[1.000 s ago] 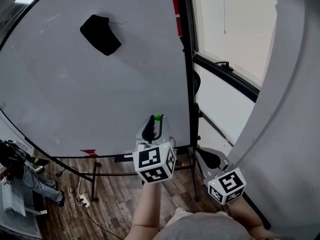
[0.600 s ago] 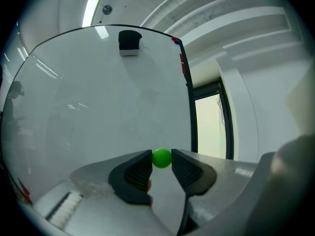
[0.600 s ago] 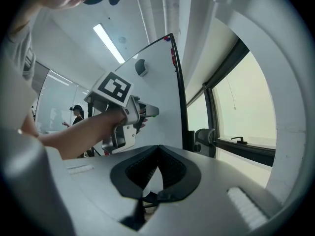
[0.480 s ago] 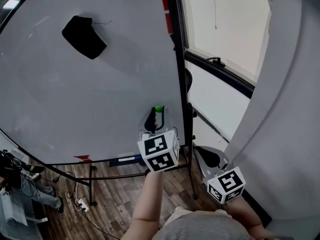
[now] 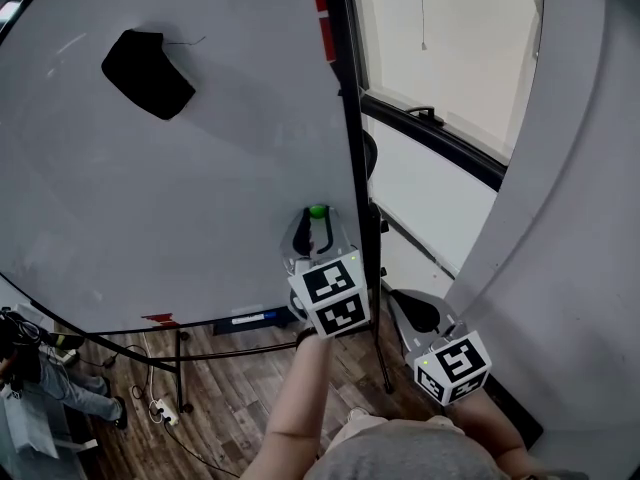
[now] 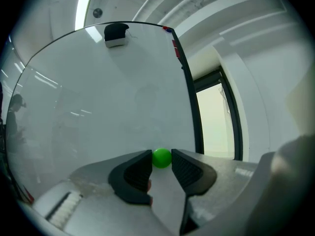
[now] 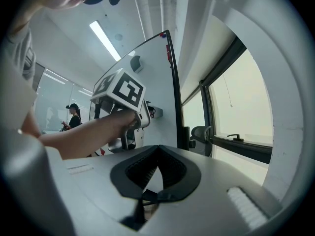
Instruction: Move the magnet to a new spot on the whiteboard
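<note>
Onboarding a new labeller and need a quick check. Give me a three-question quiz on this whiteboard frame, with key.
1. True or false: the right claw holds the green magnet.
2. What is stuck near the upper left of the whiteboard? A) a black eraser B) a clock C) a paper note
3. Fill in: the magnet is pinched between the jaw tips of the ___ claw.
Key: 1 false, its jaws are together with nothing in them; 2 A; 3 left claw.
</note>
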Tool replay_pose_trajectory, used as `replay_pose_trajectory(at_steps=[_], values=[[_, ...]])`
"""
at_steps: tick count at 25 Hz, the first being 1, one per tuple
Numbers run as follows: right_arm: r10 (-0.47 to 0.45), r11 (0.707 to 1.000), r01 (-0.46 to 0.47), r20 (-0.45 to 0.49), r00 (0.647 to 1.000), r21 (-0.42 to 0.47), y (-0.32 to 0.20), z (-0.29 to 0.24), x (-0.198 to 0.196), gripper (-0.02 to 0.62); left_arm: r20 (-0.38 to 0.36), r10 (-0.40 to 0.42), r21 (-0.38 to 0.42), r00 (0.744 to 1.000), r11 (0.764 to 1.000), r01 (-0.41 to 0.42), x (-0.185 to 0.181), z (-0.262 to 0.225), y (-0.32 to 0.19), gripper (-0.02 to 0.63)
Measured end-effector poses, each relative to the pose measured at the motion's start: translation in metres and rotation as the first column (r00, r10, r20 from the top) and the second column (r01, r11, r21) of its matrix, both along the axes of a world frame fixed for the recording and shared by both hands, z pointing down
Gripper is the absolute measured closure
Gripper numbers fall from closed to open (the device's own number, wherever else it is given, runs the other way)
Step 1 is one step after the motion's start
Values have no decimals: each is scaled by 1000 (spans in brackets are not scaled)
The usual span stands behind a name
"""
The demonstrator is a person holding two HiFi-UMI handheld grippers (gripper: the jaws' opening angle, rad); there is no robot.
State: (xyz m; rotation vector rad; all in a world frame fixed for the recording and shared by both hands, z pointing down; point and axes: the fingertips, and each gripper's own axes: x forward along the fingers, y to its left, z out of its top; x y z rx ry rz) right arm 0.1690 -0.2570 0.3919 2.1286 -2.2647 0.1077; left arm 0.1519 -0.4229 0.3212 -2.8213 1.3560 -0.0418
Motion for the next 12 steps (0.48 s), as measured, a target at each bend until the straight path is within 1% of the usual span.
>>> replay_pose_trajectory(at_steps=[2, 4, 12], values=[[-1, 1000, 1, -2, 1000, -1, 0, 0, 1, 595, 8, -13, 14, 1000, 1000, 13, 0, 0, 0, 474], [-3, 1000, 3, -4, 1000, -1, -1, -1, 1, 595, 5, -16, 12, 1000, 1000, 16, 0, 0, -1, 474], [-29, 1000, 29, -6, 1000, 0, 0, -3, -5, 595, 9, -1, 13, 1000, 1000, 1, 2, 1, 1, 472]])
